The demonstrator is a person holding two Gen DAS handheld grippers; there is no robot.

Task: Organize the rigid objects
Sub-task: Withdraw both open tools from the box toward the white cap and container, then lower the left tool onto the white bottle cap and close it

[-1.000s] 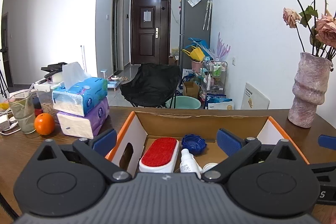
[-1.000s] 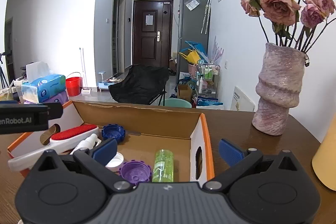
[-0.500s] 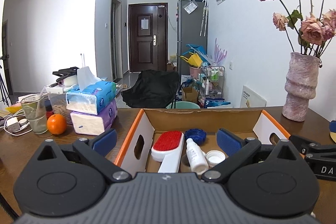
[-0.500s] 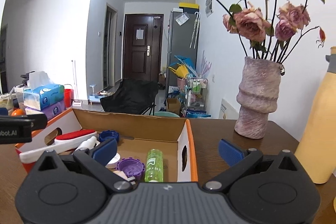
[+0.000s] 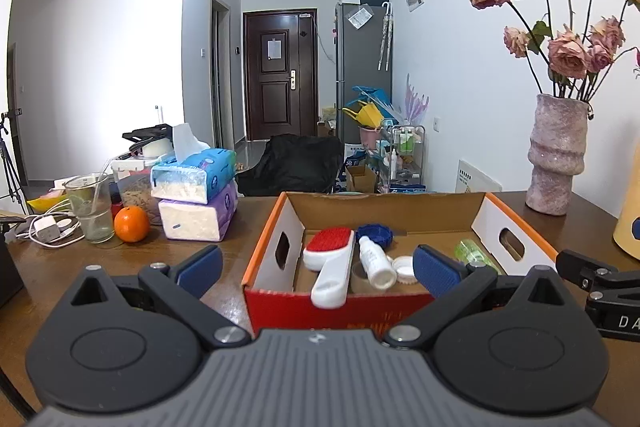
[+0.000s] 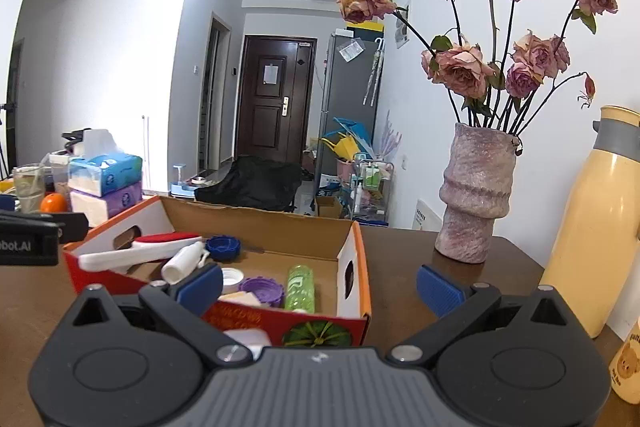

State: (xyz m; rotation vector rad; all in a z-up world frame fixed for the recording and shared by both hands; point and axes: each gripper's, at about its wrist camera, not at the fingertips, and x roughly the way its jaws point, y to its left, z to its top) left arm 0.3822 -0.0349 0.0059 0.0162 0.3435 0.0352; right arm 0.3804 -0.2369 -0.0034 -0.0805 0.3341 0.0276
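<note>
An open cardboard box [image 5: 276, 227] with an orange rim sits on the brown table. Inside lie a red and white lint brush [image 5: 330, 259], a small white bottle [image 5: 372, 261], a blue lid [image 5: 375, 233], a white cap [image 5: 404, 267] and a green bottle [image 6: 300, 287]. A purple lid [image 6: 262, 287] shows in the right wrist view. My left gripper [image 5: 318, 267] is open in front of the box, nothing between its fingers. My right gripper [image 6: 318, 285] is open at the box's [image 6: 352, 259] right front corner, holding nothing.
Stacked tissue packs [image 5: 196, 195], an orange [image 5: 131, 223], a glass [image 5: 90, 207] and a charger with cables [image 5: 48, 229] stand at the left. A vase of dried roses [image 6: 476, 195], a cream thermos [image 6: 596, 227] and a small cartoon-print bottle [image 6: 626, 367] stand at the right.
Both grippers have pulled back and up from the box, so its red front wall and more of the table now show. Both stay open and empty.
</note>
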